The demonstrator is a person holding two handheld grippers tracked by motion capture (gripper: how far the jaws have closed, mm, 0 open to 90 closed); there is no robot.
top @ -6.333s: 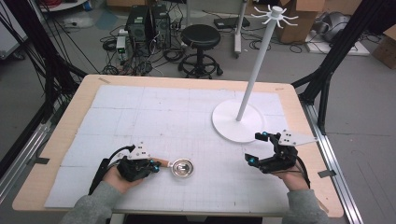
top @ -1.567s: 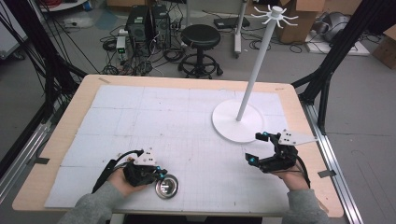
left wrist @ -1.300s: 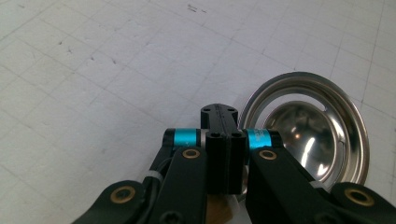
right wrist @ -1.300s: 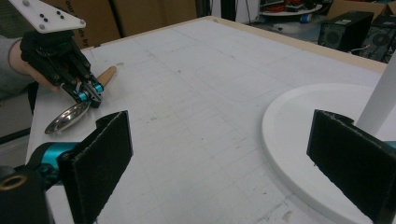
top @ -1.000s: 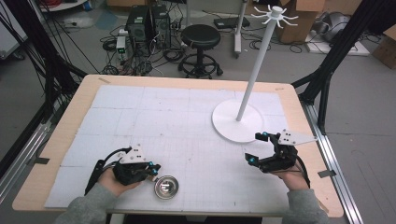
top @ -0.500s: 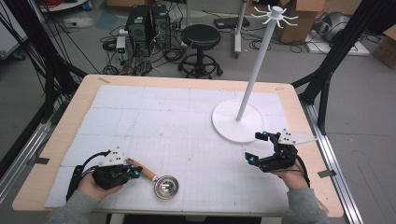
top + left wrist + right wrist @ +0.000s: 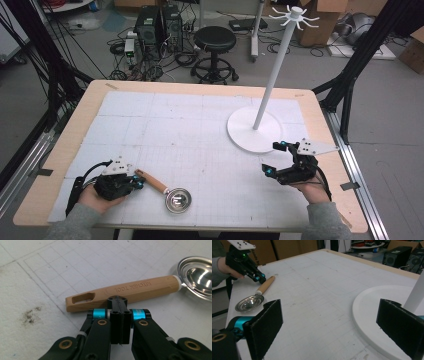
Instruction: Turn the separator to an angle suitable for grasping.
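Item: measuring scoop (image 7: 167, 193), wooden handle, polished steel bowl, lying flat on the white gridded mat (image 7: 200, 125) near the person's edge of the table.

Left gripper (image 7: 134, 182): jaws pressed together, nothing between them. Its tip sits just beside the free end of the scoop's handle (image 7: 125, 292); whether it touches the wood cannot be told. In the left gripper view the handle runs crosswise just beyond the closed tip, slotted end to the left, bowl (image 7: 197, 277) far to the right.

Long axis: from the left gripper, the handle leads away toward the bowl, which lies farther off, toward the right gripper's side.

Right gripper (image 7: 274, 159): jaws spread wide, empty, well apart from the scoop; the round base of the white hook stand (image 7: 255, 129) lies just beyond it.

Nearer hand: the left, by far.

Containers: scoop bowl, empty.

Judgement: a pick-up calls for the left jaws to open first, then straddle the handle across its width.
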